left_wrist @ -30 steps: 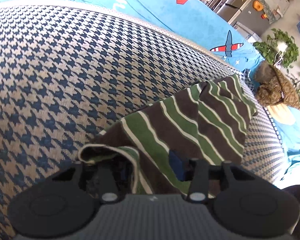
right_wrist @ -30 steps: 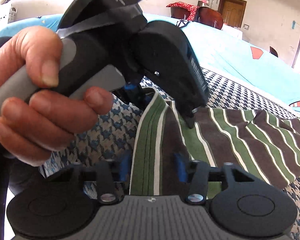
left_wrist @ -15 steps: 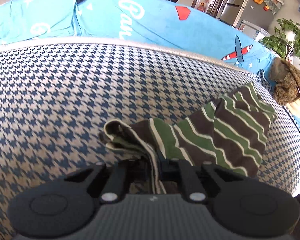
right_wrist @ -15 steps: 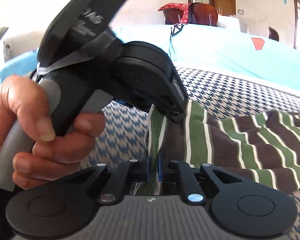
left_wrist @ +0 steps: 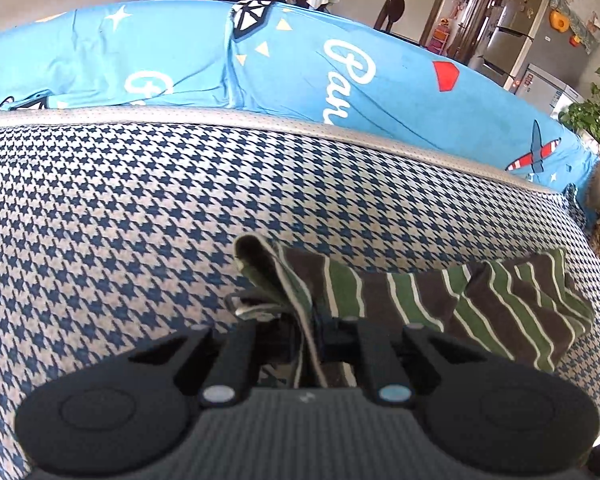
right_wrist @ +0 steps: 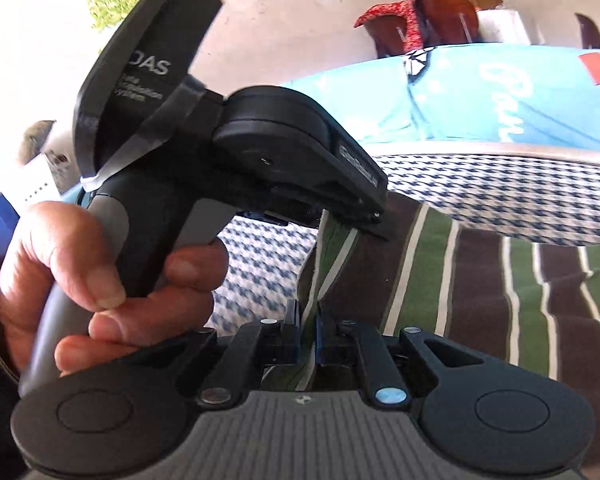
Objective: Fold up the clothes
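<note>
Because both grippers are pinching one edge of the striped garment (left_wrist: 420, 300), left gripper (left_wrist: 312, 332) and right gripper (right_wrist: 309, 320) with jaws clenched on cloth, its near end is lifting while the rest is trailing across the houndstooth cushion (left_wrist: 140, 200), seemingly for a fold.

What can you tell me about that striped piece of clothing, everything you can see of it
The striped garment looks like soft knit, with brown and green bands split by thin cream lines. It lies rumpled on the houndstooth cover, one edge bunched and lifted. The left tongs are shut on that edge, and the right tongs are shut on it close by. What kind of clothing it is cannot be told.
</note>
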A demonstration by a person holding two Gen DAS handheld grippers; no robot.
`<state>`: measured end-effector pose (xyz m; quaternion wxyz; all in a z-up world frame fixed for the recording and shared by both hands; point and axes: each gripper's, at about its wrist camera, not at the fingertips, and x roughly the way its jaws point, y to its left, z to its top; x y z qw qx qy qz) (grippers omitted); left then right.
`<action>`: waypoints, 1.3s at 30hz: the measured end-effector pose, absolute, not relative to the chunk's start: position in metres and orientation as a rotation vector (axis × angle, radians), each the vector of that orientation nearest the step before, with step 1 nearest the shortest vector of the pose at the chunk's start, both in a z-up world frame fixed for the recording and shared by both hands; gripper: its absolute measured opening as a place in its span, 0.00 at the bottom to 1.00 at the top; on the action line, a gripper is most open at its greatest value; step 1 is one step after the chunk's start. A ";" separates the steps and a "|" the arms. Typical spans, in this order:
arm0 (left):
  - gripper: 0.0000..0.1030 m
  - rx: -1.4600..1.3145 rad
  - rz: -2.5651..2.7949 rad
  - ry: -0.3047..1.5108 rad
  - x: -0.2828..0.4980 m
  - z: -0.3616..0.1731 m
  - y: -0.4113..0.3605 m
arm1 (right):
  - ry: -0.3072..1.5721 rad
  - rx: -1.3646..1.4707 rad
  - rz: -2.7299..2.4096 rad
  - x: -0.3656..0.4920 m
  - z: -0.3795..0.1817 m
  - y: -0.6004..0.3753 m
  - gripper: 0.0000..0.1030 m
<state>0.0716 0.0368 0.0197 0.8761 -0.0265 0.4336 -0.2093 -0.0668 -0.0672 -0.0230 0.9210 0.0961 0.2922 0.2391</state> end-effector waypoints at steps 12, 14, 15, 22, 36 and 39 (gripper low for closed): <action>0.36 -0.041 -0.178 0.903 0.096 0.008 0.060 | 0.728 0.138 0.471 -0.064 -0.054 -0.074 0.39; 0.42 -0.040 -0.200 0.893 0.093 0.009 0.054 | 0.720 0.130 0.457 -0.072 -0.053 -0.083 0.41; 0.42 -0.032 -0.212 0.891 0.090 0.007 0.051 | 0.713 0.132 0.449 -0.076 -0.052 -0.089 0.41; 0.45 0.032 -0.298 0.920 0.073 -0.008 0.018 | 0.686 0.144 0.329 -0.083 -0.051 -0.133 0.45; 0.60 0.098 -0.322 0.953 0.061 -0.019 -0.003 | 0.692 0.061 0.263 -0.103 -0.061 -0.147 0.50; 0.68 0.090 -0.321 0.934 0.060 -0.013 0.007 | 0.677 0.022 0.301 -0.112 -0.059 -0.135 0.50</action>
